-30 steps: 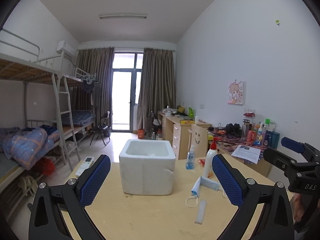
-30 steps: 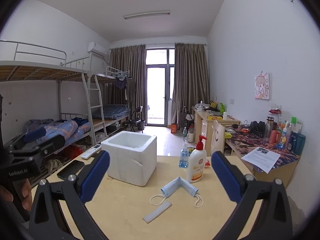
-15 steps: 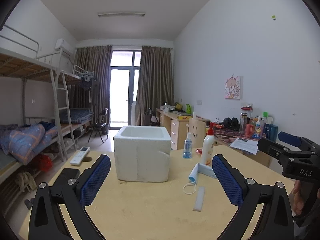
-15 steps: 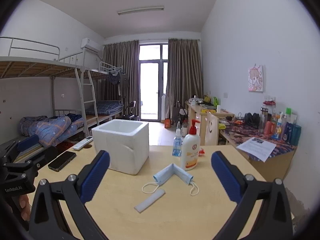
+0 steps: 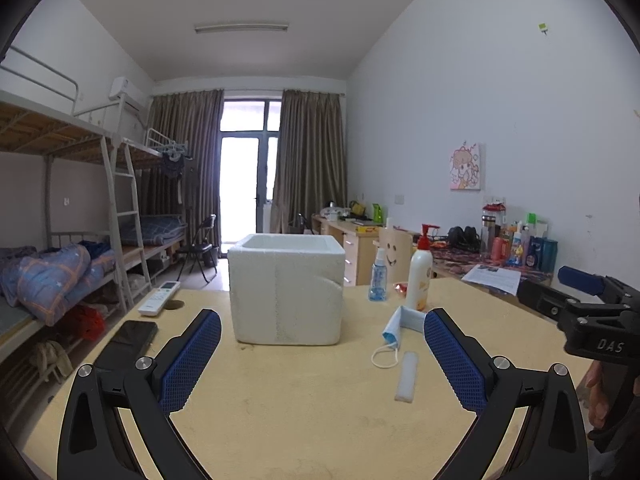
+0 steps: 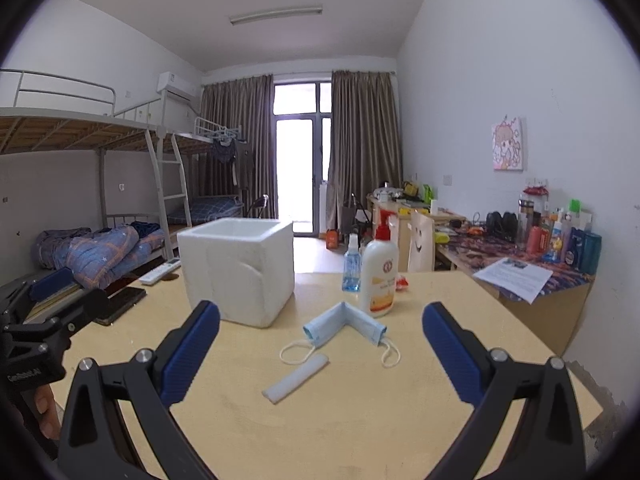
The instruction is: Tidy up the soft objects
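A folded light-blue face mask with white ear loops lies on the wooden table, also in the left wrist view. A white foam strip lies just in front of it, also in the left wrist view. A white foam box stands open-topped behind, also in the right wrist view. My left gripper is open and empty, facing the box. My right gripper is open and empty, held above the table short of the mask and strip.
A white pump bottle and a small blue spray bottle stand behind the mask. A black phone and a white remote lie at the table's left. Bunk beds stand left, cluttered desks right.
Both grippers have dropped lower and tilted up, so the box and mask sit lower in view and look nearer. Both stay open. Nothing on the table has moved.
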`<state>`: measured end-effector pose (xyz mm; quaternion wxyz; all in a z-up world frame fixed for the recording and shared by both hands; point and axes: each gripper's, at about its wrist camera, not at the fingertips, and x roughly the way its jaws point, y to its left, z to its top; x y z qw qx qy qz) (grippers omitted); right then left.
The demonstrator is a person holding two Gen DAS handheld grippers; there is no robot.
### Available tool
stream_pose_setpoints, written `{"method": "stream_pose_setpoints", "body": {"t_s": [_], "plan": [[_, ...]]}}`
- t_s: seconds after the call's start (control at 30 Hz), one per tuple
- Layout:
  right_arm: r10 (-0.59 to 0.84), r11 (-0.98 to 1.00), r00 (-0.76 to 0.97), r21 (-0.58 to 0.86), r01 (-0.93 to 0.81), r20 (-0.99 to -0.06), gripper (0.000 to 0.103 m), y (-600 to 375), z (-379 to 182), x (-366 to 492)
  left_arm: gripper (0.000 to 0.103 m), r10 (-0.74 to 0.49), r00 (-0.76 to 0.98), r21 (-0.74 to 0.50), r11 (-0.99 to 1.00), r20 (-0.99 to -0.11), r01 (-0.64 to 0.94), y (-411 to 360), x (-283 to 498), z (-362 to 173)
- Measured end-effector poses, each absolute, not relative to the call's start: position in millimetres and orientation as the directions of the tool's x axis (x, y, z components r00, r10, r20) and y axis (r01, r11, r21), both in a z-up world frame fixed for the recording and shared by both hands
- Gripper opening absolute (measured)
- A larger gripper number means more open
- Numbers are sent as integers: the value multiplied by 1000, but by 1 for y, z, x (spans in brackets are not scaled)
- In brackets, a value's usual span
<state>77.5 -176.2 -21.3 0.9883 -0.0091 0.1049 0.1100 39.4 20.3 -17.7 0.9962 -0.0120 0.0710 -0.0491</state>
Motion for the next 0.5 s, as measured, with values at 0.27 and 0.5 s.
{"method": "stream_pose_setpoints", "body": {"t_s": [0.27,0.5], "plan": [[207,978,950,18,-208,-233,103,-181,-34,78,102,-119,978,-33,993,-171,115,16,45,-27],[173,985,954,20,-174,-245,103,-191,-33,81,102,-160,961,-24,987,-226,159,2,58,-31]]}}
